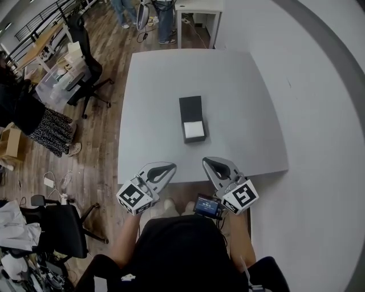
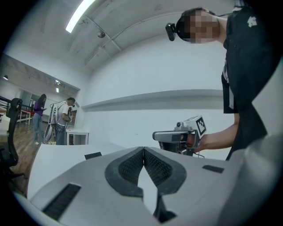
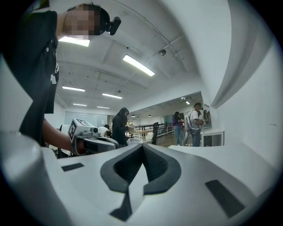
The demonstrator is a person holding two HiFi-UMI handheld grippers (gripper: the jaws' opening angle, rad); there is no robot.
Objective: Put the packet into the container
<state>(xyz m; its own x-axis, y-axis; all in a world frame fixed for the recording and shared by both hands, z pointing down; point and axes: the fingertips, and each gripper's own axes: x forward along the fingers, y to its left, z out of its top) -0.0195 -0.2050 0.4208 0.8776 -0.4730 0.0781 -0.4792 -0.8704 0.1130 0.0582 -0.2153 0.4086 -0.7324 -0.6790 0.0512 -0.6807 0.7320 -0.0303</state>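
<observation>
A black container (image 1: 190,108) lies in the middle of the grey table (image 1: 239,85). A white packet (image 1: 194,130) shows at the container's near end. Both grippers hover at the table's near edge, well short of the container. My left gripper (image 1: 171,166) is shut with nothing between its pads, as its own view confirms (image 2: 143,149). My right gripper (image 1: 206,161) is also shut and empty (image 3: 142,146). In the left gripper view the container (image 2: 93,155) is a small dark shape on the table and the right gripper (image 2: 179,137) is held beside it.
Wooden floor with black office chairs (image 1: 85,68) and a clear plastic bin (image 1: 57,82) lies left of the table. A white cabinet (image 1: 197,8) and standing people (image 1: 165,20) are beyond the far edge. A pale wall rises on the right.
</observation>
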